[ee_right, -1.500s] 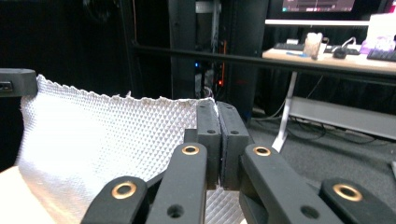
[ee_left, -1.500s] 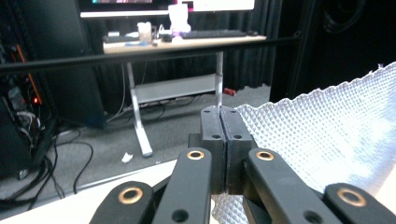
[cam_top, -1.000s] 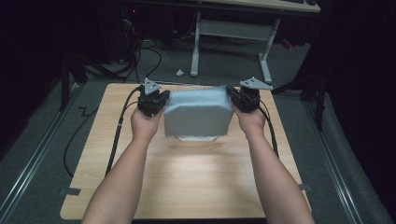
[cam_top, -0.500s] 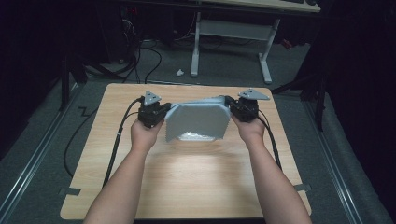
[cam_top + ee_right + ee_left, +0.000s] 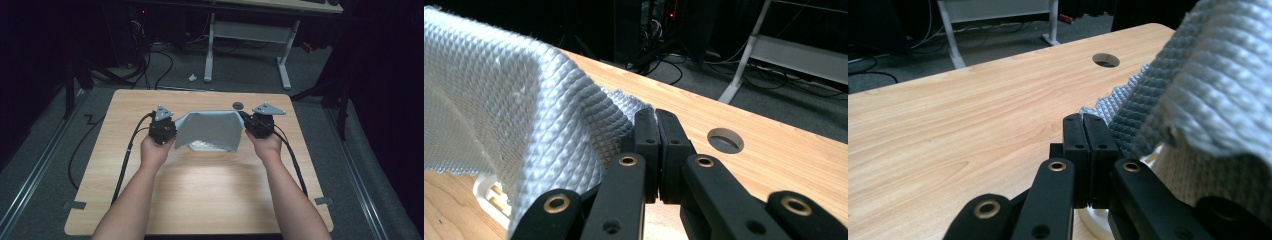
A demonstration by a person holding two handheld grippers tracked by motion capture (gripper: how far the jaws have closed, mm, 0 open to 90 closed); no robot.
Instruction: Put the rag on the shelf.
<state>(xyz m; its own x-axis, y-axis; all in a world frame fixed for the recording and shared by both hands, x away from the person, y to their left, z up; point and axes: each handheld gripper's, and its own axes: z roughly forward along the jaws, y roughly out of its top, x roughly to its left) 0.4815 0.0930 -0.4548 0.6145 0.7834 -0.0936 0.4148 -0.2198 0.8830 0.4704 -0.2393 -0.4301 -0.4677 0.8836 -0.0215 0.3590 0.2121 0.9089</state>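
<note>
- Between the two grippers, over the far half of the tabletop, hangs a grey waffle-textured cloth (image 5: 210,129), stretched by its two upper corners so that its top edge runs nearly level and its body droops toward the wood.
- Under the cloth's lower edge a white object (image 5: 491,196) peeks out; the high view shows a pale patch there, but what it is cannot be told.
- At the cloth's left corner, the left gripper (image 5: 1083,131) has its black jaws pressed together, with the cloth's edge bunched against their right side in the left gripper view; the pinch itself is hidden, yet the corner is held up there.
- At the cloth's right corner, the right gripper (image 5: 656,125) likewise has its jaws clamped flat together, and the weave folds in against their left side in the right gripper view.
- Each gripper carries a grey three-cornered plate on top, and a black cable trails from each back toward the near edge.
- The person's left hand (image 5: 156,150) and right hand (image 5: 264,144) grip the two tools, bare forearms coming in from the bottom of the high view.
- The light wooden tabletop (image 5: 210,200) has a round hole (image 5: 238,105) near its far edge, just beyond the cloth's right corner.
- Beyond the tabletop lie a grey carpeted floor (image 5: 240,75), the white metal legs of a desk (image 5: 247,37), and loose dark cables.
</note>
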